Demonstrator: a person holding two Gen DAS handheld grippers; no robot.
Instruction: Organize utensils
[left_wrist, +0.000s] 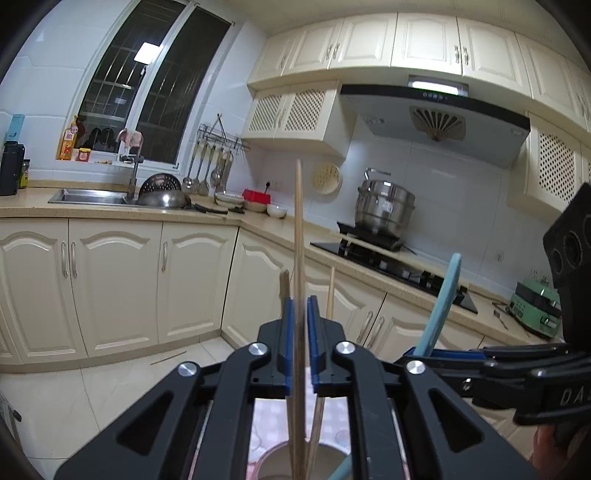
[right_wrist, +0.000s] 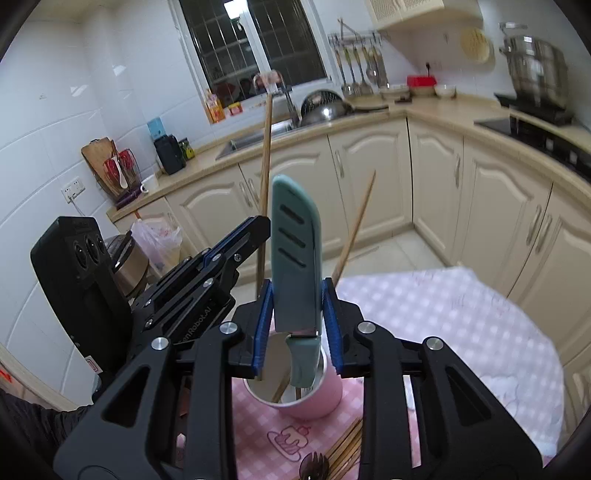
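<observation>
My left gripper (left_wrist: 300, 306) is shut on a wooden chopstick (left_wrist: 298, 229) that stands upright, its lower end in the pink cup (left_wrist: 328, 452) below. Two more chopsticks (left_wrist: 330, 295) lean in the cup. My right gripper (right_wrist: 297, 295) is shut on a teal sheathed knife (right_wrist: 295, 251), handle down in the pink cup (right_wrist: 314, 400). The left gripper (right_wrist: 243, 236) shows beside it, holding its chopstick (right_wrist: 266, 155). Another chopstick (right_wrist: 354, 225) leans right out of the cup. The right gripper also shows in the left wrist view (left_wrist: 439, 352) with the knife (left_wrist: 445, 299).
The cup stands on a table with a pink checked cloth (right_wrist: 424, 314). More chopsticks (right_wrist: 347, 448) and a dark spoon (right_wrist: 314, 465) lie on the cloth near me. Cream kitchen cabinets (left_wrist: 110, 280), a sink (left_wrist: 88, 197) and a stove (left_wrist: 388, 258) are behind.
</observation>
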